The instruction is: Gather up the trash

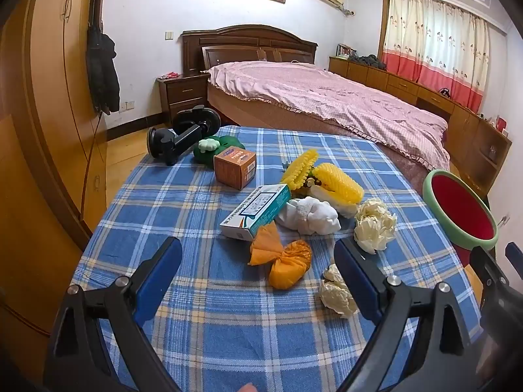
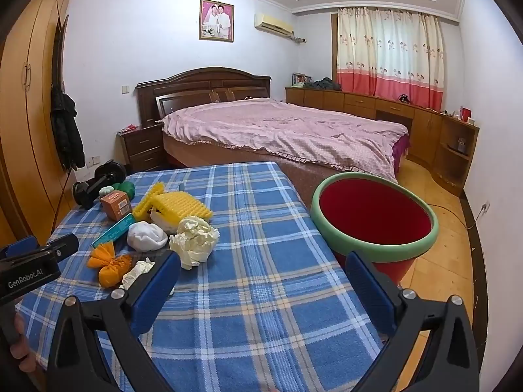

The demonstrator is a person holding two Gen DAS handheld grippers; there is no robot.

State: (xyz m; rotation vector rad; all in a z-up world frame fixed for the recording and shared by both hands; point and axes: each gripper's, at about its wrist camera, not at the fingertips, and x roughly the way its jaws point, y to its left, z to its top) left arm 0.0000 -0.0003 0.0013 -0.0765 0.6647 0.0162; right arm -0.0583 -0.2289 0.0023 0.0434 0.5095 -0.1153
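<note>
Trash lies ahead: we hold both tongs, left [image 1: 258, 274] and right [image 2: 261, 281], wide open and empty; orange wad [image 1: 289, 263] sits between left tips, bin [image 2: 376, 248] beside right. We should lower squarely before closing.

The one legible mark was "GenRobot.AI", in white letters on the black body of the left gripper [image 2: 39, 261], seen in the right wrist view far out beyond the left-hand finger; the white-and-teal carton [image 1: 256, 212], lying just ahead of the left gripper's fingers and between them, carried printed lines too small to read; the orange-brown box [image 1: 234, 168], farther ahead, bore a label too blurred to make out.
</note>
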